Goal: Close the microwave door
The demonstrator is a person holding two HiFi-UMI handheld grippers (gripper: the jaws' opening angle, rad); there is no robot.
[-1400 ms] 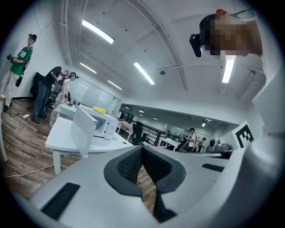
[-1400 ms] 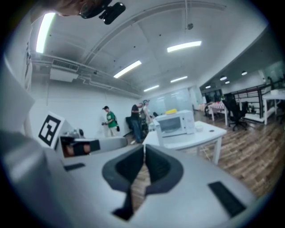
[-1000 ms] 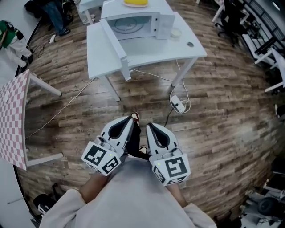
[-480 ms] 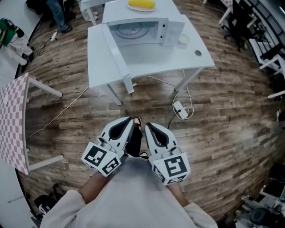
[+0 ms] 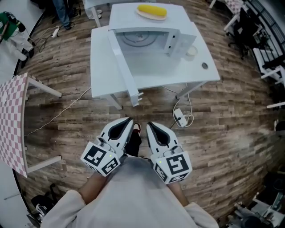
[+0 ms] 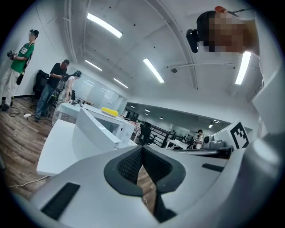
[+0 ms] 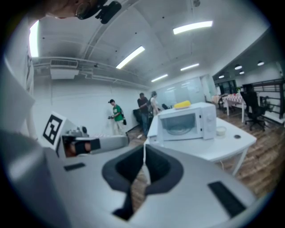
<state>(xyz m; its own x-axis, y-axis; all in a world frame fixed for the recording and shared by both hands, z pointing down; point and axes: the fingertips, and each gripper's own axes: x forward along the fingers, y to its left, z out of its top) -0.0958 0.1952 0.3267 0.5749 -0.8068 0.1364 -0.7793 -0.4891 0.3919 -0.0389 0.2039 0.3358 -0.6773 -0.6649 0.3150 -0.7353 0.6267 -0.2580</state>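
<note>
A white microwave [image 5: 151, 38] stands on a white table [image 5: 102, 67] ahead of me. Its door [image 5: 124, 67] is swung wide open, sticking out past the table's front edge. The cavity with its glass turntable shows. A yellow object [image 5: 152, 12] lies on top of the microwave. My left gripper [image 5: 128, 120] and right gripper [image 5: 148, 125] are held side by side close to my body, well short of the table, both shut on nothing. The left gripper view shows the open door [image 6: 95, 129]. The right gripper view shows the microwave [image 7: 187, 120] from the front.
A small white cup [image 5: 191, 51] and a dark disc [image 5: 204, 66] sit on the table right of the microwave. A power strip [image 5: 180, 118] with cables lies on the wood floor by the table leg. A checkered table [image 5: 11, 120] stands at left. People stand at the back left.
The table and microwave have come nearer and lower in the head view. Both grippers stay shut in the same place by my body.
</note>
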